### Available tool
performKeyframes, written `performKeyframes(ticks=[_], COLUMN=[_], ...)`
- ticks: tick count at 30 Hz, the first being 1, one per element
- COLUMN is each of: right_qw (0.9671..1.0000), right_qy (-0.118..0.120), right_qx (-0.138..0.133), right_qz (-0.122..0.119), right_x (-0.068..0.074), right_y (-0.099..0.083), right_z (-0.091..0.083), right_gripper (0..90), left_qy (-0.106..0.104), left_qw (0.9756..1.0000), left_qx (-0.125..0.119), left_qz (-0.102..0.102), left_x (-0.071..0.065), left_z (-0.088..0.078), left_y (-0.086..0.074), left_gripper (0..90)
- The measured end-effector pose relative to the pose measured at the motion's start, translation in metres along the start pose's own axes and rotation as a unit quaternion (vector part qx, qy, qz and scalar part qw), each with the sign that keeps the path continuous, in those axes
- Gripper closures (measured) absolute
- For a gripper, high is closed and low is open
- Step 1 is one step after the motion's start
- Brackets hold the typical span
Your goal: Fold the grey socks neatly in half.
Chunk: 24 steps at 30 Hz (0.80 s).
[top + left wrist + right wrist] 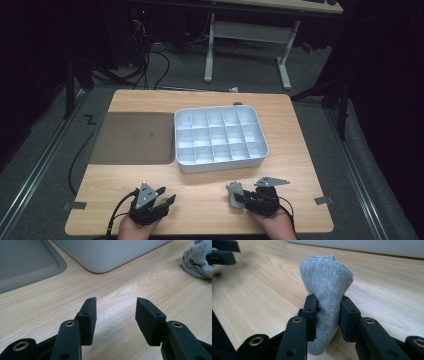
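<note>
Closest in, the right gripper [328, 312] is clamped on a rolled grey sock [325, 295], pads pressing into both sides of the fabric; jaws stand partly closed around it. In the right gripper view the sock's long axis runs straight out along the jaws, with the rounded folded end pointing away toward the white organizer tray [260, 156] and the other end hanging below the pads. In the high view the sock [234, 192] sits at the near edge of the desk [300, 170], right of centre, just in front of the tray and sticking out leftward from the right gripper [240, 199]. Left gripper [116, 315] is wide open, nothing between the pads, hovering over bare wood at the near left [162, 197]. A flat grey lid [132, 137] lies touching the tray's left side. No readable brand, label or writing anywhere.
</note>
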State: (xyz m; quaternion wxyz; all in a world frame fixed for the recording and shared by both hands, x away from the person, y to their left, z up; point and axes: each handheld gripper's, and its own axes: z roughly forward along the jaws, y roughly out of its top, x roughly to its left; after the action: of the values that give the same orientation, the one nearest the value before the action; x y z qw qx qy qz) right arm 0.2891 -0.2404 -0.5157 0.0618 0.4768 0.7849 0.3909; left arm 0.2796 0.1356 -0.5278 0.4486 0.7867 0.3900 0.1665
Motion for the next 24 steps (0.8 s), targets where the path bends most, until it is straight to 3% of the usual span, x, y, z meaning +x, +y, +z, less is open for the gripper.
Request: performKeyframes(ticks=[7, 13, 19, 24], right_qw=[0.9978, 0.9921, 0.9885, 0.9829], right_qy=[-0.054, -0.096, -0.11, -0.131], right_qx=[0.034, 0.069, 0.085, 0.11], right_qz=[-0.015, -0.044, -0.059, -0.069], right_x=[0.002, 0.01, 0.012, 0.01], right_y=[0.01, 0.02, 0.023, 0.029], right_z=[-0.006, -0.007, -0.007, -0.009], right_gripper=[71.1, 71.0, 70.9, 71.2], left_qy=[-0.016, -0.015, -0.015, -0.016], left_qw=[0.9998, 0.9996, 0.9994, 0.9995], left_qx=[-0.013, -0.019, -0.026, -0.021], left_qz=[-0.007, -0.01, -0.014, -0.017], left_x=[0.006, 0.008, 0.007, 0.007], left_z=[-0.002, -0.006, -0.007, -0.004], left_y=[-0.002, -0.002, -0.002, -0.003], left_gripper=[51.7, 51.5, 51.5, 50.6])
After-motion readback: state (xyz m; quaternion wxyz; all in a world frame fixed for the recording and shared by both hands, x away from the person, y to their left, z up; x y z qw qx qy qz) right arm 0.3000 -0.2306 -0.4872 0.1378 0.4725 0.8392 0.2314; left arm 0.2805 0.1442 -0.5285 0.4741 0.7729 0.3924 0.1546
